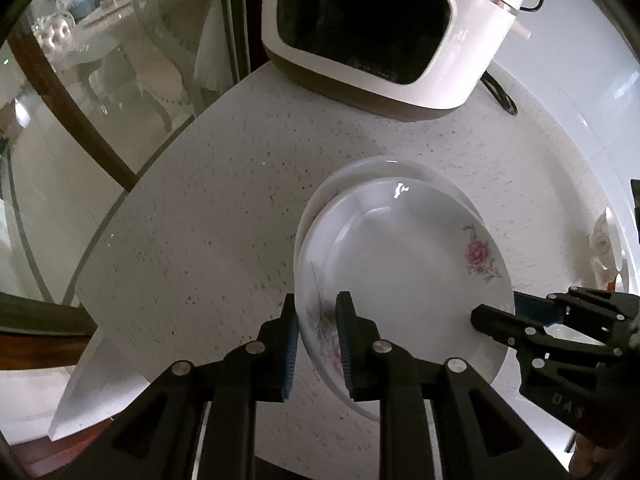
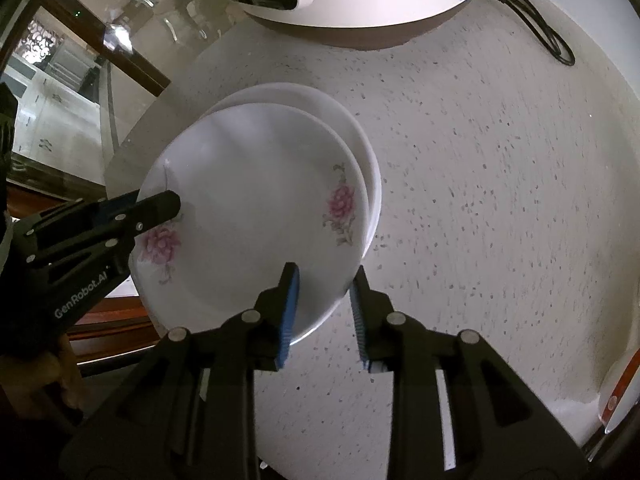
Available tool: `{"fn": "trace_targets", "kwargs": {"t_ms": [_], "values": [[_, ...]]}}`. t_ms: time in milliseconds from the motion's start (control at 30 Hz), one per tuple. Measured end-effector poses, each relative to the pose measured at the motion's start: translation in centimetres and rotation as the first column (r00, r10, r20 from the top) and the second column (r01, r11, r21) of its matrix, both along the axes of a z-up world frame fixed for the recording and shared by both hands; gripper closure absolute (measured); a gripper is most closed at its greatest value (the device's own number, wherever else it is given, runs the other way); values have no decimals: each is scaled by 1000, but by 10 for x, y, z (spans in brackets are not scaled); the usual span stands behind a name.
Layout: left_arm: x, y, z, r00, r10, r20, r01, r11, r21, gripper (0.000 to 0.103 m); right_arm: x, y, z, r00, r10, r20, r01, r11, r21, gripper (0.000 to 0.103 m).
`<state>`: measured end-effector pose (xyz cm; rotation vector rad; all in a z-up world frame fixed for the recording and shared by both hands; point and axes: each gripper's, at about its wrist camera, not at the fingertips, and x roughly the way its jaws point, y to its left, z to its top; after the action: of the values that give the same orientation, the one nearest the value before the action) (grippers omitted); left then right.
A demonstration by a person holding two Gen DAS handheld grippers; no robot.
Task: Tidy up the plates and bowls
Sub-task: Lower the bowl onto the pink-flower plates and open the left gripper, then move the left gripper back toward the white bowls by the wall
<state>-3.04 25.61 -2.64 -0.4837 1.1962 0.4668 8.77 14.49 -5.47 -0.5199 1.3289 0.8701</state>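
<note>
A white deep plate with pink flowers (image 1: 404, 264) (image 2: 256, 216) sits slightly offset over a plain white plate (image 1: 360, 172) (image 2: 360, 136) on the speckled countertop (image 1: 200, 220). My left gripper (image 1: 318, 320) has the flowered plate's near-left rim between its blue pads and is shut on it. It shows in the right wrist view as the left gripper (image 2: 160, 208) coming in from the left. My right gripper (image 2: 324, 292) is shut on the opposite rim. In the left wrist view the right gripper (image 1: 496, 320) reaches in from the right edge.
A white rice cooker (image 1: 380, 40) (image 2: 360, 0) stands at the back with its black cord (image 2: 552, 40) lying on the counter. The counter's edge and a glass door (image 1: 100, 100) are to the left. Another flowered dish (image 1: 604, 240) sits at the far right.
</note>
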Motion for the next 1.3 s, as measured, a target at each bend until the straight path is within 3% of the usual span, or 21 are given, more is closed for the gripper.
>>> {"fn": "trace_targets", "kwargs": {"t_ms": [467, 767, 800, 900, 933, 1000, 1133, 1300], "values": [[8, -9, -5, 998, -48, -36, 53, 991, 126, 83, -12, 9, -4, 994, 45, 103, -43, 999, -22, 57], [7, -10, -4, 999, -43, -33, 47, 990, 130, 80, -9, 3, -1, 990, 49, 133, -47, 999, -16, 52], [7, -9, -4, 999, -42, -28, 45, 991, 124, 77, -9, 2, 0, 989, 46, 138, -45, 999, -12, 52], [6, -7, -4, 999, -27, -23, 29, 992, 121, 49, -5, -4, 6, 989, 24, 149, -28, 999, 23, 49], [4, -5, -2, 1000, -15, -5, 15, 993, 120, 45, -4, -7, 10, 987, 15, 159, -21, 999, 33, 47], [2, -2, 0, 1000, -4, 19, 2, 993, 115, 44, -1, -16, 16, 982, 0, 189, -8, 999, 46, 38], [-5, 5, 4, 999, 28, 47, -34, 992, 124, 33, 9, -40, 27, 968, -69, 241, 54, 996, 68, 33], [-11, 17, 6, 995, 77, 59, -87, 980, 176, 28, 24, -85, 34, 939, -162, 303, 151, 987, 61, 27]]}}
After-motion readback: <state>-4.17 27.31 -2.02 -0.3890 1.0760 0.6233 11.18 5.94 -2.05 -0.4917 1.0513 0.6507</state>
